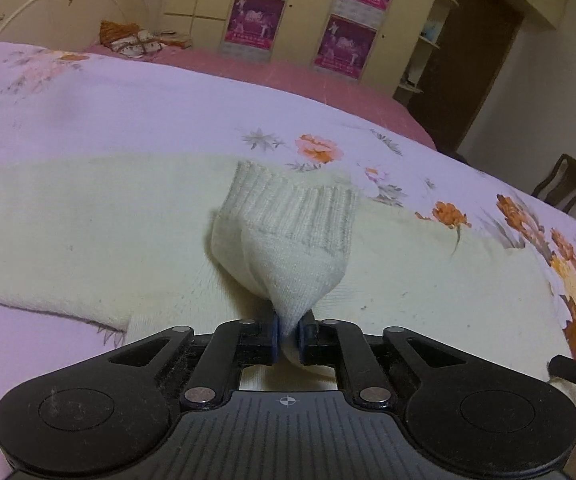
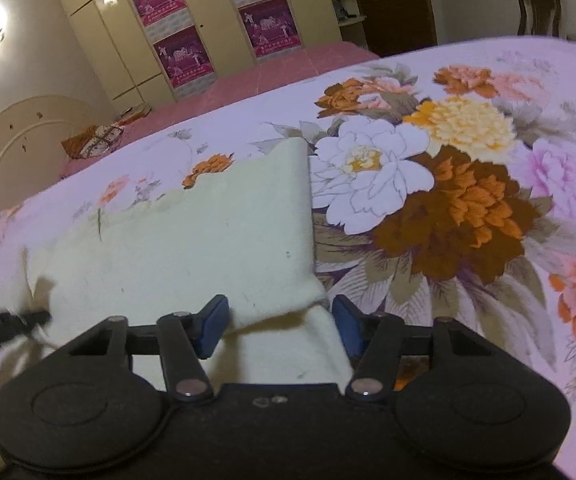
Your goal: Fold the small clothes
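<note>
A cream knitted sweater lies flat on a flowered bedspread. My left gripper is shut on the sweater's sleeve and holds it up, the ribbed cuff hanging forward over the body. In the right wrist view the sweater lies ahead with a folded edge near my fingers. My right gripper is open, its blue pads on either side of the sweater's near edge, not closed on it. The left gripper's tip shows at the left edge.
The bedspread extends wide to the right with big printed flowers. A pink bed surface and a pile of cloth lie beyond. Wardrobes stand behind, a wooden chair at the far right.
</note>
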A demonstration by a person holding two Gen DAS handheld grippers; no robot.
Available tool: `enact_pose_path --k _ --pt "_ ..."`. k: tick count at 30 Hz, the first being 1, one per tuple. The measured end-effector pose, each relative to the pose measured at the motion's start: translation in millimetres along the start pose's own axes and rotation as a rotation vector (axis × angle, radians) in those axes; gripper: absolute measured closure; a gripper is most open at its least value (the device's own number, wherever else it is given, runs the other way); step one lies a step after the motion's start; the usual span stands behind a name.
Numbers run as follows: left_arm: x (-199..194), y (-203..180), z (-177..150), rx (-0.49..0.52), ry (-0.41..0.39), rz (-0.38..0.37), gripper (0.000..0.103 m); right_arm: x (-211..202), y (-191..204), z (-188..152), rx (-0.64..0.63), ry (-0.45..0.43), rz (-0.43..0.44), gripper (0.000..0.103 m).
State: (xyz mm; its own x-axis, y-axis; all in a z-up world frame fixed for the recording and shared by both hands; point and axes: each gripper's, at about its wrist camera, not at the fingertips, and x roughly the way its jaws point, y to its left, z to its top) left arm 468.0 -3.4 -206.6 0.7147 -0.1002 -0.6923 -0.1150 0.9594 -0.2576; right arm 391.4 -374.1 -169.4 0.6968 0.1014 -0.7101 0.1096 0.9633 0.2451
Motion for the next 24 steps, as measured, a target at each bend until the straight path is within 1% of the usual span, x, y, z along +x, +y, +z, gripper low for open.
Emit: enact_pose_path --k 1,2,3,4,5,7,8,10,11,12,13,14,15,16,17,18,20,21,22,23,24 --pt "-2.0 3.3 1.3 -0.017 0.002 -0.004 0.063 0.0 -3.5 1.0 0.019 -0.001 0.002 0.066" --pt "-9.5 11.7 3.3 -0.040 -0.007 0.001 0.047 0.0 -7.0 1.9 0.035 -0.001 -0.009 0.086" --pt "-17.1 19.9 2.5 -0.066 -0.028 0.029 0.019 0.2 -12.5 2.9 0.060 0.003 -0.018 0.088" --pt "-24.1 27.0 1.2 -0.096 -0.057 0.062 0.014 -0.3 -18.5 3.0 0.089 0.005 -0.016 0.089" --pt "-31.4 36.1 -1.3 -0.131 -0.075 0.080 0.014 -2.4 -23.2 2.8 0.112 0.003 -0.028 0.089" --pt "-36.0 51.4 -3.1 -0.186 -0.055 0.100 0.014 -8.0 -24.5 2.1 0.089 -0.010 -0.067 0.089" --pt "-40.1 56.9 -5.3 -0.201 -0.051 0.115 0.014 -10.2 -24.8 1.9 0.081 -0.014 -0.083 0.090" --pt "-51.4 59.6 -8.4 -0.196 -0.069 0.117 0.014 -15.1 -24.8 3.4 0.074 -0.033 -0.102 0.090" --pt "-56.4 56.4 -9.6 -0.186 -0.077 0.109 0.014 -18.0 -24.2 5.4 0.067 -0.049 -0.112 0.080" --pt "-59.0 51.7 -10.8 -0.174 -0.079 0.096 0.014 -20.4 -22.0 8.1 0.055 -0.059 -0.106 0.063" --pt "-60.9 46.7 -11.2 -0.158 -0.082 0.079 0.014 -21.4 -20.7 10.7 0.049 -0.066 -0.078 0.054" --pt "-60.6 39.7 -11.1 -0.134 -0.094 0.064 0.014 -21.0 -18.0 12.2 0.038 -0.076 -0.054 0.036" --pt "-59.6 33.6 -10.1 -0.103 -0.105 0.050 0.014 -17.8 -14.0 14.3 0.018 -0.076 -0.049 0.033" --pt "-55.1 26.6 -8.4 -0.082 -0.110 0.031 0.014 -11.9 -9.6 15.7 -0.004 -0.063 -0.053 0.036" --pt "-51.5 24.6 -5.5 -0.081 -0.108 0.016 0.014 -3.3 -6.9 17.4 -0.017 -0.042 -0.058 0.048" --pt "-46.0 23.3 -4.4 -0.079 -0.101 0.012 0.014 5.2 -7.1 19.0 -0.013 -0.017 -0.061 0.064" --pt "-27.7 20.0 -4.1 -0.050 -0.061 0.038 0.014 16.0 -9.7 19.1 -0.002 0.010 -0.067 0.074" --pt "-19.0 20.0 -5.1 -0.032 -0.039 0.056 0.014 16.9 -8.7 18.3 -0.027 0.005 -0.079 0.080" --pt "-15.2 19.1 -9.3 -0.003 -0.040 0.066 0.014 15.9 -6.5 16.7 -0.053 0.000 -0.098 0.084" --pt "-15.1 13.6 -10.3 0.039 -0.051 0.078 0.014 13.7 -6.8 14.6 -0.060 -0.011 -0.122 0.086" --pt "-17.3 10.0 -10.8 0.058 -0.040 0.083 0.014 12.1 -11.0 13.4 -0.049 -0.017 -0.133 0.085"
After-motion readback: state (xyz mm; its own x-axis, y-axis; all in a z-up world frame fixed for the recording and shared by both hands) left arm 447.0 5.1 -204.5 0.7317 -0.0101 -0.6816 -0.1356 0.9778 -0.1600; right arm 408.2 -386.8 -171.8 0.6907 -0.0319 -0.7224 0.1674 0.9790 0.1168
